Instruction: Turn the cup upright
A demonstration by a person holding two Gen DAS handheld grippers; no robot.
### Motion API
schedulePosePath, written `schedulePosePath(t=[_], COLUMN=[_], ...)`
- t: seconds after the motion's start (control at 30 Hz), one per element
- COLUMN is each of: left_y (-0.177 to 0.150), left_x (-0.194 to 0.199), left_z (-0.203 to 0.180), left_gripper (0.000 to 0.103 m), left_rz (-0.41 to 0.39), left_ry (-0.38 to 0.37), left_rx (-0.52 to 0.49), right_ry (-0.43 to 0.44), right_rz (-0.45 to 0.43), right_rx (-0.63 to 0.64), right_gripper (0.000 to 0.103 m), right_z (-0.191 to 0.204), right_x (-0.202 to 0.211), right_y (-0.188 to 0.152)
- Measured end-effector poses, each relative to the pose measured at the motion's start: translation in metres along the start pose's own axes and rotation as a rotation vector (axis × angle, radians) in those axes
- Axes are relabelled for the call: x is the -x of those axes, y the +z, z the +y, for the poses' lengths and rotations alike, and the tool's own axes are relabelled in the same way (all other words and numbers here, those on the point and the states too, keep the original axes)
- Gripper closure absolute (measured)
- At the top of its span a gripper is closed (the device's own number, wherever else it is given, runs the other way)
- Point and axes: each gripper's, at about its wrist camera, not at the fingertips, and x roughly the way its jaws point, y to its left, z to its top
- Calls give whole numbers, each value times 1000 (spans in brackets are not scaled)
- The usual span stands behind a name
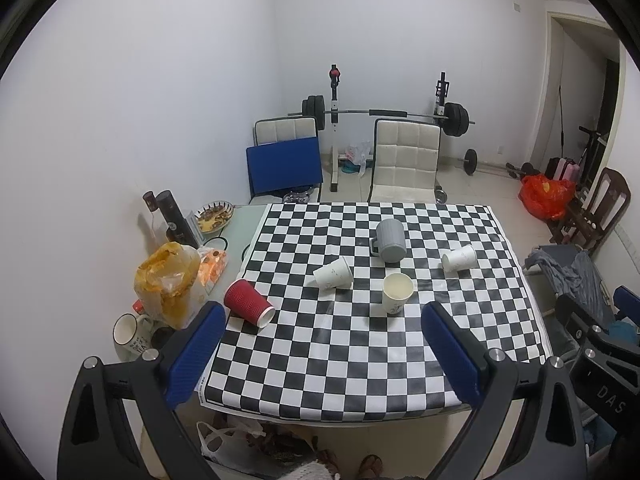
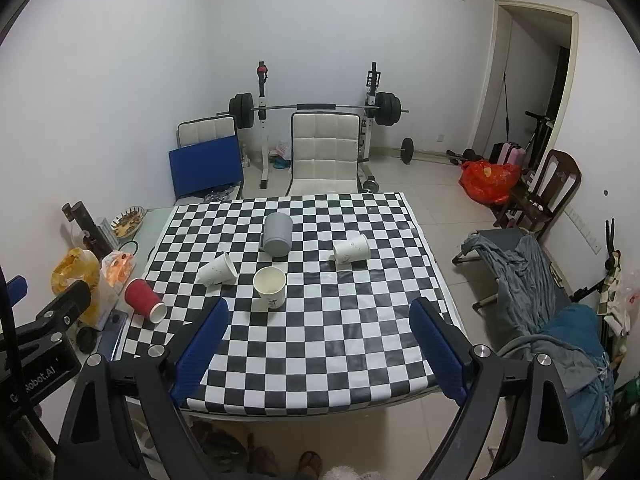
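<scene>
On the checkered tablecloth (image 1: 360, 360) (image 2: 320, 344) a white paper cup (image 1: 397, 293) (image 2: 270, 287) stands upright. Two white paper cups lie on their sides, one left of it (image 1: 334, 274) (image 2: 217, 270) and one at the right (image 1: 460, 258) (image 2: 352, 249). A red ribbed cup (image 1: 248, 303) (image 2: 144, 300) lies on its side at the left edge. A grey mug (image 1: 390, 240) (image 2: 278, 234) stands upside down at the back. My left gripper (image 1: 324, 328) and right gripper (image 2: 320, 320) are both open and empty, held above the table's near edge.
Clutter sits on the glass strip left of the cloth: a yellow bag (image 1: 168, 280), a white mug (image 1: 130, 334), dark bottles (image 1: 172, 216), a plate of food (image 1: 216, 216). Two white chairs (image 1: 406, 160) and a barbell rack (image 1: 384, 114) stand behind. A cot with grey cloth (image 2: 528, 264) is at the right.
</scene>
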Motion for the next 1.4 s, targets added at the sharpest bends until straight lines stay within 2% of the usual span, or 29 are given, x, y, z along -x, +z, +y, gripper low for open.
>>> schedulePosePath(t=[1.4], left_y=[-4], left_x=[3], left_z=[0], left_gripper=[3], left_rz=[-2], left_ry=[7], left_rx=[4], right_ry=[34], right_rz=[-8], right_rx=[19], right_gripper=[9], right_z=[8], right_x=[3], right_y=[0])
